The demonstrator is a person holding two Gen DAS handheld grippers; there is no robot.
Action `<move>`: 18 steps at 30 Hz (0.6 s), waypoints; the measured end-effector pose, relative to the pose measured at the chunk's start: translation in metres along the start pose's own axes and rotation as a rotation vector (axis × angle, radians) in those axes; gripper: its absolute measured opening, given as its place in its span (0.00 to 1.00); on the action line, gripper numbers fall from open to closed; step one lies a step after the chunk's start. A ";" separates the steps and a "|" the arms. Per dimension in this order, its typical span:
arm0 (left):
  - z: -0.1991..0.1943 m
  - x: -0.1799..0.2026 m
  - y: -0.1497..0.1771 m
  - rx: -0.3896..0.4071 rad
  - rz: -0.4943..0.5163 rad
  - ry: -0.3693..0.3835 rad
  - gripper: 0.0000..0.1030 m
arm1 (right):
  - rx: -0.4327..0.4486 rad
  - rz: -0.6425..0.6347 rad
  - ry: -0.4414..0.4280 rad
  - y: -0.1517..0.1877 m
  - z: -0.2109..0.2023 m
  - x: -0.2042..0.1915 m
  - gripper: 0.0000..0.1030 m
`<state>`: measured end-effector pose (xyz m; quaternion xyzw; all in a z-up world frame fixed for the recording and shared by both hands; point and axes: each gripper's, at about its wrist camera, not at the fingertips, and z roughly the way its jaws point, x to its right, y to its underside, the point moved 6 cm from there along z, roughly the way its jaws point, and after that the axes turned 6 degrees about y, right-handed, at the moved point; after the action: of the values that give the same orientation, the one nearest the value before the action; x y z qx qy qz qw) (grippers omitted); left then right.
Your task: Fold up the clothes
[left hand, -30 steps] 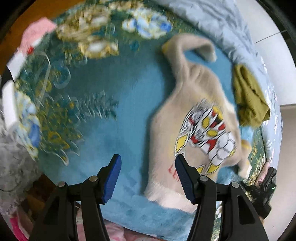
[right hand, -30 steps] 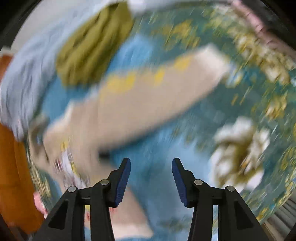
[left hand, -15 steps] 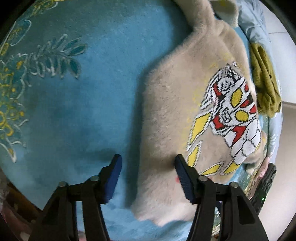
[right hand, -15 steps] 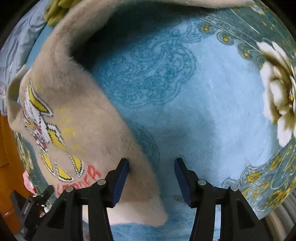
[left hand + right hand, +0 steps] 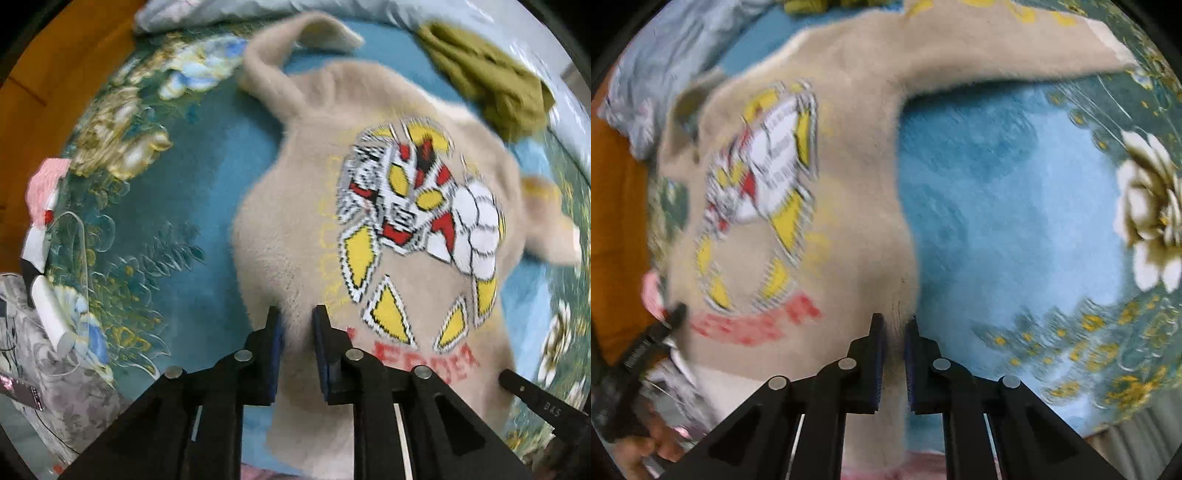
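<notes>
Gripping the beige sweater (image 5: 295,229) hem: left tool (image 5: 295,326) closing, right tool (image 5: 894,332) clamped.

Left wrist view: camera sits just behind the black two-finger left gripper (image 5: 295,314), looking almost straight down, close above the blue floral plush blanket (image 5: 192,206). Fingers fill the bottom of the frame.

Right wrist view: camera just behind the black right gripper (image 5: 894,321), steeply downward, similarly close to the blanket (image 5: 997,206).

Shared field: both views take in the fuzzy beige sweater with a red, yellow and white robot print (image 5: 417,206) (image 5: 768,177), seen from opposite hem corners. Each view catches the other gripper at its edge: lower right in the left view, lower left in the right.
</notes>
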<state>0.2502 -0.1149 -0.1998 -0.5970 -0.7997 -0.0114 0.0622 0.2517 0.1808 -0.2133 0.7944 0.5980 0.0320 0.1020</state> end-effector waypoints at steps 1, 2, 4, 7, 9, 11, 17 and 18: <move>0.002 -0.008 0.000 -0.023 -0.053 0.041 0.20 | -0.015 0.008 0.008 0.002 0.004 0.004 0.11; 0.003 -0.014 0.000 -0.045 -0.108 0.076 0.20 | -0.029 0.019 0.007 0.004 0.007 0.007 0.13; -0.006 -0.033 -0.003 -0.036 -0.167 0.099 0.22 | -0.047 0.003 0.032 0.005 0.009 0.009 0.14; -0.024 -0.064 -0.011 0.003 -0.233 0.112 0.32 | -0.049 -0.026 0.082 0.001 0.003 0.015 0.14; -0.041 -0.087 -0.019 0.032 -0.274 0.125 0.34 | -0.021 -0.007 0.075 -0.002 -0.009 0.022 0.15; -0.056 -0.106 -0.029 0.061 -0.303 0.127 0.36 | 0.011 0.023 0.062 -0.006 -0.026 0.020 0.19; -0.090 -0.135 -0.052 0.140 -0.352 0.126 0.42 | 0.120 0.047 0.030 -0.014 -0.074 0.011 0.21; -0.094 -0.135 -0.059 0.150 -0.349 0.130 0.42 | 0.139 0.043 0.021 -0.017 -0.081 0.004 0.23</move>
<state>0.2394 -0.2693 -0.1181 -0.4412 -0.8839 -0.0009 0.1550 0.2230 0.1994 -0.1379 0.8119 0.5824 0.0010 0.0397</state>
